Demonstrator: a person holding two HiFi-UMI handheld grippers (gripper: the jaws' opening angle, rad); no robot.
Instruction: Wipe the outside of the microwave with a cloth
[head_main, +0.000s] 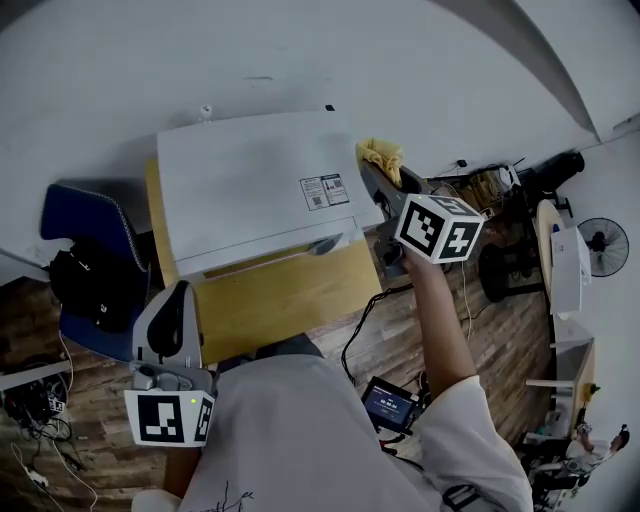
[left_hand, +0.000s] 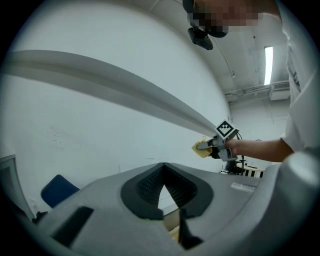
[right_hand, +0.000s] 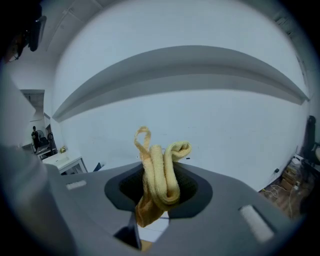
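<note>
As my R gripper (head_main: 372, 175) pinches the yellow cloth (head_main: 382, 154) by the microwave (head_main: 255, 180)'s rear right top corner, L gripper (head_main: 176, 305) hangs low, closed on nothing. Can't tell what's wiped; prob. most of the outside remains.

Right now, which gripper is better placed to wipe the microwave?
Right. The right gripper is shut on the yellow cloth, beside the microwave's far right corner. The left gripper is shut on nothing, down by the table's near edge.
</note>
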